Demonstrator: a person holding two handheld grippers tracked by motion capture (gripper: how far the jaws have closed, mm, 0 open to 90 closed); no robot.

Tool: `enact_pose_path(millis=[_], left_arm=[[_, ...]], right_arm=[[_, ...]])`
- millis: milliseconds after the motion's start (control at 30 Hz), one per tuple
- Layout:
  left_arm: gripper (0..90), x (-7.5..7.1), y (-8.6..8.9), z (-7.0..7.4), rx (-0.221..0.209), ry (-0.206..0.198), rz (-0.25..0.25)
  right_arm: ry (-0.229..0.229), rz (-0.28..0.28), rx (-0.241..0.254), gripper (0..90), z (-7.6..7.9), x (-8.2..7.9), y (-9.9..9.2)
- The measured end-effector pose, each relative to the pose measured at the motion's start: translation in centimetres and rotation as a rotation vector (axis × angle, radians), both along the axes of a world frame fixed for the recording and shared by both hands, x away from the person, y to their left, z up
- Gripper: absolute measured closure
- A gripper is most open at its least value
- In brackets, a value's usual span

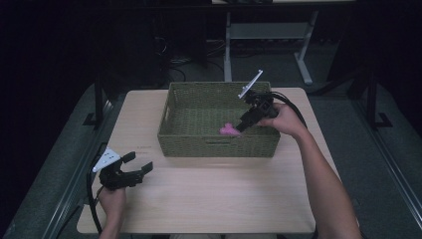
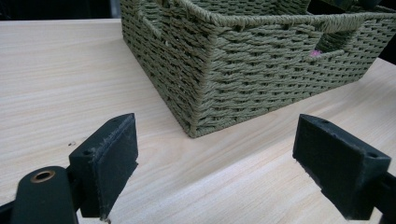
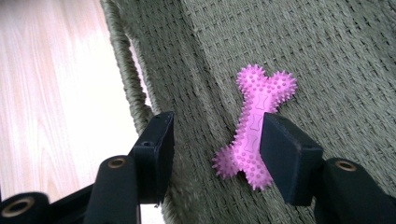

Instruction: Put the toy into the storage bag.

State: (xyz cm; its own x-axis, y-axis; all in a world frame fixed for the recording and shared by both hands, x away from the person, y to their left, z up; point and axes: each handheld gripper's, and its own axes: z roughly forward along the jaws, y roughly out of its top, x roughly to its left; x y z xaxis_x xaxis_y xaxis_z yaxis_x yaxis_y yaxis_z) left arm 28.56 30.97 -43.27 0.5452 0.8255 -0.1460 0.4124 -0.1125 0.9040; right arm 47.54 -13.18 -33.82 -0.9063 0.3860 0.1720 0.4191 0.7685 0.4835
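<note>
A green woven basket is sitting toward the far middle of a pale wooden table, and a pink spiky bone-shaped toy is lying on the basket's floor, close to its near wall. The right gripper is reaching down into the basket from the right, held in the person's right hand, with its tips just beside the toy. In the right gripper view its jaws are standing spread apart over the woven floor; one jaw is overlapping the toy's edge, the other is hanging near the basket's wall, and whether either one is touching the toy cannot be told. The left gripper is hovering low near the table's near left corner, held in the left hand, well apart from the basket. In the left gripper view its jaws are gaping wide with nothing between them, pointing at the basket's corner across bare tabletop.
</note>
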Motion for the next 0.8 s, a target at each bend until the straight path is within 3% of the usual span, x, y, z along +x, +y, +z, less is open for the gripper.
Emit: enact_pose_path(millis=[567, 800], left_arm=[[13.6, 0.0, -0.2, 0.0, 0.002, 0.002, -0.003], [13.6, 0.0, -0.3, 0.0, 0.007, 0.002, -0.004]], right_arm=[[-0.055, -0.025, 0.037, 42.4, 2.9, -2.5, -2.4], [-0.058, -0.039, 0.048, 41.3, 3.5, -3.7, -3.5]])
